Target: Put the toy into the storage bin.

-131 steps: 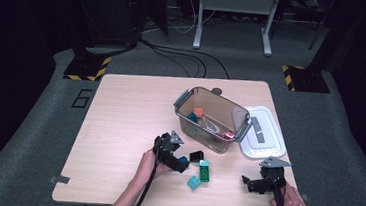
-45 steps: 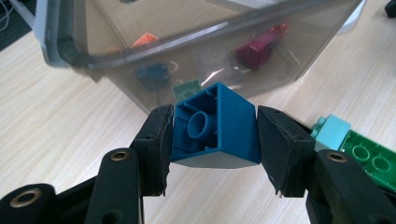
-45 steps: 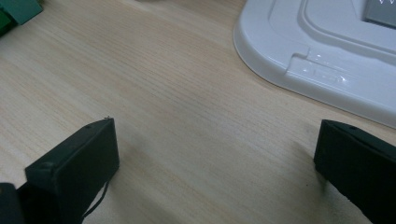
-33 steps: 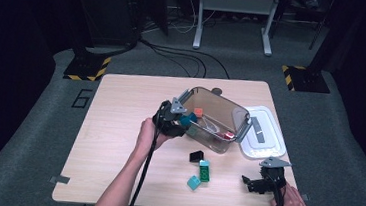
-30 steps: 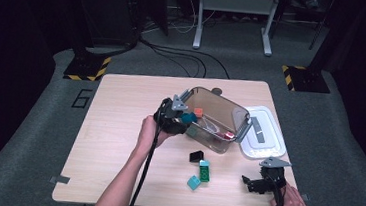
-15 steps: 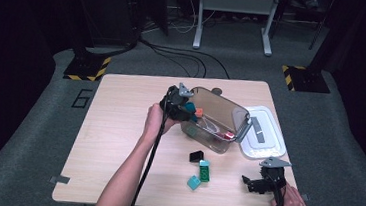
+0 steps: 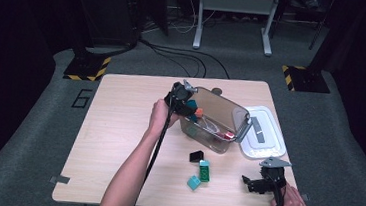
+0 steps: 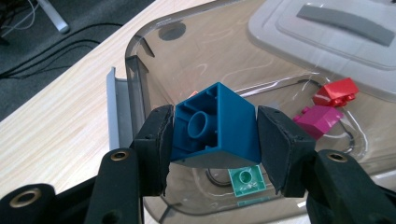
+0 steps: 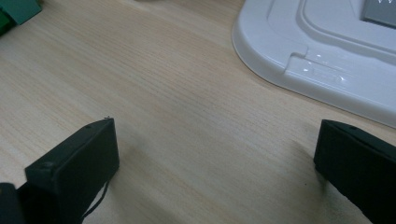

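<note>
Left claw (image 8: 212, 133) clamped on blue brick (image 8: 215, 123), now over clear bin (image 7: 230, 112), no longer beside it; right claw (image 9: 215, 163) apart.

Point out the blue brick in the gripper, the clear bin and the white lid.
blue brick (image 8: 215, 123), left gripper view, on its hollow underside.
clear bin (image 7: 220, 110), high view, on its far wall.
white lid (image 7: 263, 137), high view, on its flat top.

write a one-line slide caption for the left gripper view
Left gripper holds a blue brick between its jaws above the clear bin, where red, pink and green bricks lie.
</note>
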